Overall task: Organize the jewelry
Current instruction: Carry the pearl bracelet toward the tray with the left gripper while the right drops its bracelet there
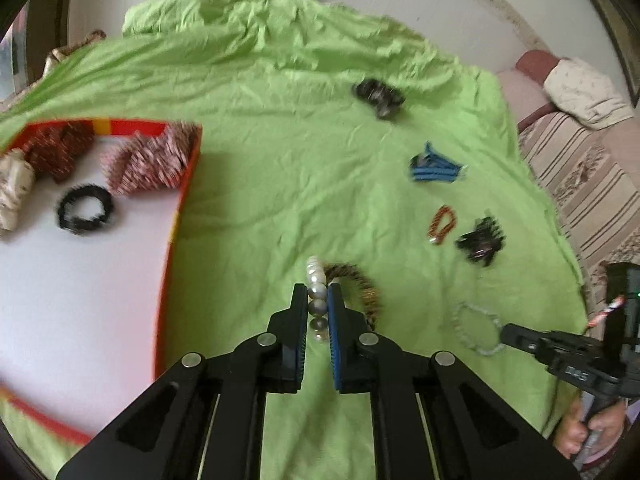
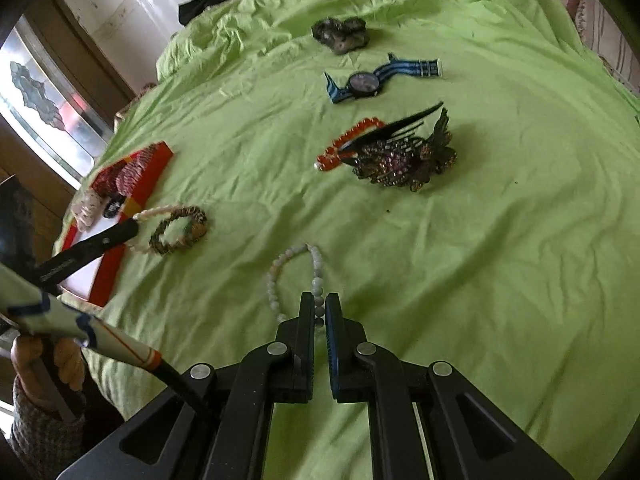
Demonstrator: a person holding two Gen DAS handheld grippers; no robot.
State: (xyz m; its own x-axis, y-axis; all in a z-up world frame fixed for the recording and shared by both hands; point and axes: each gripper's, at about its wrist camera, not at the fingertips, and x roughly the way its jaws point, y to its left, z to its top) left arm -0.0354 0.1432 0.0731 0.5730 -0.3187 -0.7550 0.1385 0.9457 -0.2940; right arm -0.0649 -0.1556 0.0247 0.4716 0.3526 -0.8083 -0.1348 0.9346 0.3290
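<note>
My left gripper [image 1: 318,294] is shut on a white pearl bracelet [image 1: 316,280], just above the green sheet, beside a brown-black beaded bracelet [image 1: 362,286]. The left gripper also shows in the right wrist view [image 2: 134,226], with the pearl bracelet [image 2: 154,212] and the brown bracelet [image 2: 180,230]. My right gripper [image 2: 319,300] is shut on a pale green bead bracelet [image 2: 276,280] that lies on the sheet; it also shows in the left wrist view [image 1: 476,328]. A red-rimmed white tray [image 1: 182,200] at the left holds a black scrunchie [image 1: 84,210] and patterned cloth pieces.
On the green sheet [image 2: 480,240] lie an orange bead bracelet [image 2: 348,140], a dark jewelled butterfly hair clip [image 2: 404,156], a blue-strapped watch [image 2: 366,82] and a dark scrunchie [image 2: 340,34]. A striped cushion [image 1: 580,168] lies off the sheet's right edge.
</note>
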